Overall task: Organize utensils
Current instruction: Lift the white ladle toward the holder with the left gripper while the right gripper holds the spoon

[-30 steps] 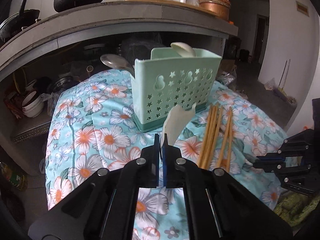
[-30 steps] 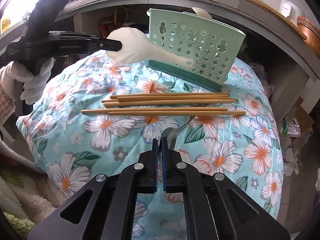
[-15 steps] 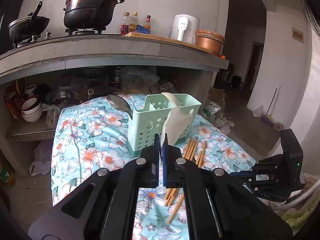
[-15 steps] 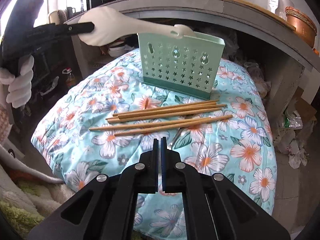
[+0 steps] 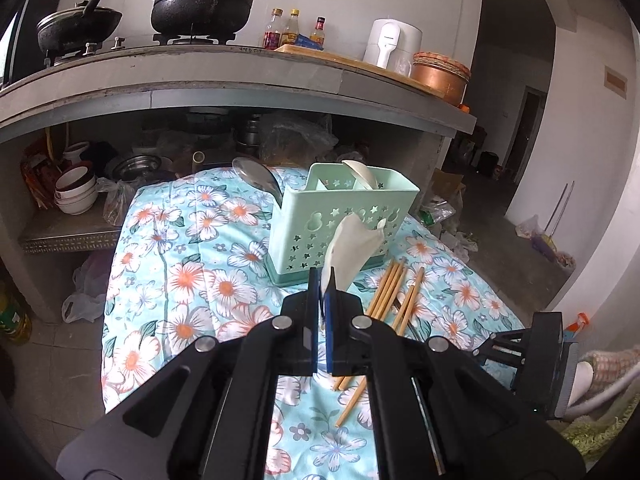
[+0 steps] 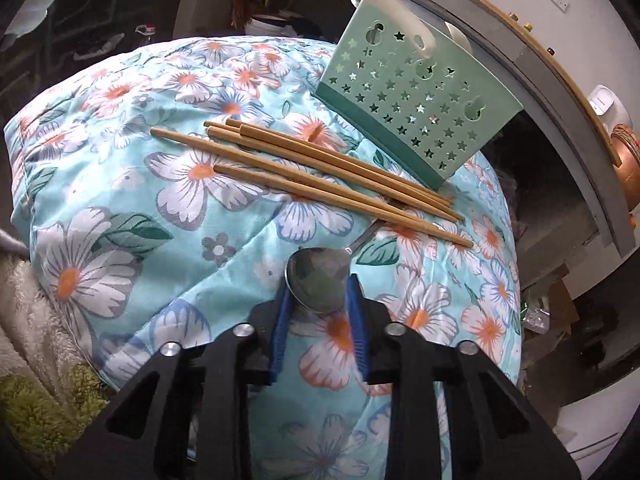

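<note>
the left gripper [image 5: 322,305] has its jaws pressed together on the edge of a white rice paddle [image 5: 350,246], whose handle end hides part of the green caddy [image 5: 340,224] behind it, while the right gripper [image 6: 319,294] has its jaws opening around the bowl of a metal spoon [image 6: 318,280], whose handle runs under the chopsticks [image 6: 320,176] and is mostly hidden. no writing can be read on the bottles [image 5: 294,28] or the white appliance [image 5: 392,42] on the counter [image 5: 240,76]. everything lies on a floral cloth [image 6: 120,184] beneath that counter, the caddy upright holding a ladle [image 5: 256,178] and a white spoon [image 5: 360,172].
</note>
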The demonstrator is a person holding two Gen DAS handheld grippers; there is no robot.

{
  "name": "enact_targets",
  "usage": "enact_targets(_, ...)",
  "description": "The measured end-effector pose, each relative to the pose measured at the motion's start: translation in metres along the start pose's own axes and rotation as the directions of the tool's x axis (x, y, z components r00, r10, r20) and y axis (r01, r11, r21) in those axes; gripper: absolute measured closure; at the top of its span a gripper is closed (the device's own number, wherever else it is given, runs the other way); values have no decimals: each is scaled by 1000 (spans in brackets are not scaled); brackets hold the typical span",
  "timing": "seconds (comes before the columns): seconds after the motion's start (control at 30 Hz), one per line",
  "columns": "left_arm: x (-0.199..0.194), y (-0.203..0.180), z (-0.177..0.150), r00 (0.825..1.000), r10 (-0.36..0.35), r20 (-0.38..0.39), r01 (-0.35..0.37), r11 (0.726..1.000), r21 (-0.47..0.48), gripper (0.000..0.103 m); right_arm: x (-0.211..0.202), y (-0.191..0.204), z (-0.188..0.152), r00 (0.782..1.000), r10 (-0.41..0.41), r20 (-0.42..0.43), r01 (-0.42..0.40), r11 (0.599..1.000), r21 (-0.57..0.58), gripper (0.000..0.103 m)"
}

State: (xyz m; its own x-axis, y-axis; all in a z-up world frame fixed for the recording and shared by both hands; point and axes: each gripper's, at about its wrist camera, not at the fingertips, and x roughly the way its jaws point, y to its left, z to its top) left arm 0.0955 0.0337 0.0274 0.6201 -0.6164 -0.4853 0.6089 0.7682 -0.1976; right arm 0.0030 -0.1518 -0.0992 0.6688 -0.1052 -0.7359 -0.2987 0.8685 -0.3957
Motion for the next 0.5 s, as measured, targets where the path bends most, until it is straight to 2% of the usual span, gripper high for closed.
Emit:
enact_targets(0.07,-5,0,1,1000,1,11,-1,1000,1,101,-3,2,2,1000,-10,9,10,1000,-10,97)
enact_targets(0.23,-23,-3,12,999,4,50,-6,1000,31,101,-26,-20,7,998,52,36,-56,992,117,101)
enact_targets(0.5,-42,-5,51,994,59,95,-69,992,108,101,-66,-60,14,975,199,101,-221,924,311,101)
